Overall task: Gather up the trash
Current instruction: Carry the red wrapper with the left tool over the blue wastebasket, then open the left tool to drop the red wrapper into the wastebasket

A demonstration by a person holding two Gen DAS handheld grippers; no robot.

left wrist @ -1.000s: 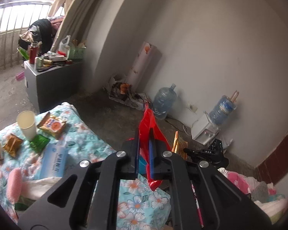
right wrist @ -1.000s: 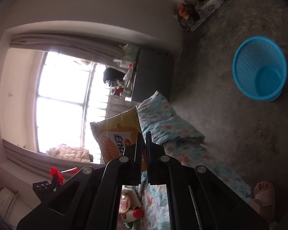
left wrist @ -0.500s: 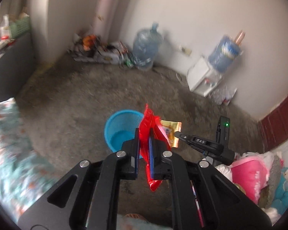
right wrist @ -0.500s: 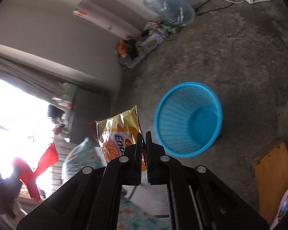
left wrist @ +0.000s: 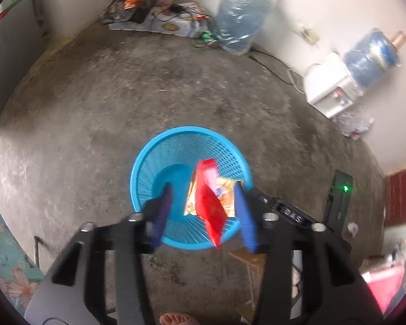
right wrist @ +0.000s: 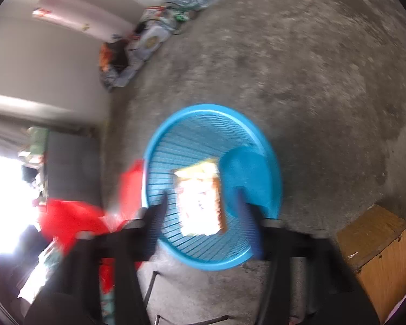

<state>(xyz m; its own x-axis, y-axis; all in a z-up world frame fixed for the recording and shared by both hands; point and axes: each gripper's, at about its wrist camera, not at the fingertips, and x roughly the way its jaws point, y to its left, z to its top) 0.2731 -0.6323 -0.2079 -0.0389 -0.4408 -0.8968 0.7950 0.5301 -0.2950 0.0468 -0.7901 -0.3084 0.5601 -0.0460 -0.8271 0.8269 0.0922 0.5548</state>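
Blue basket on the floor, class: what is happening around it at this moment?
A person holds a claw in each hand over the blue basket on the concrete floor. Both claws are open: the left claw has let go of a red wrapper, the right claw of a yellow snack bag. Both pieces of trash appear to be dropping into the basket, though motion blur hides whether they have landed.
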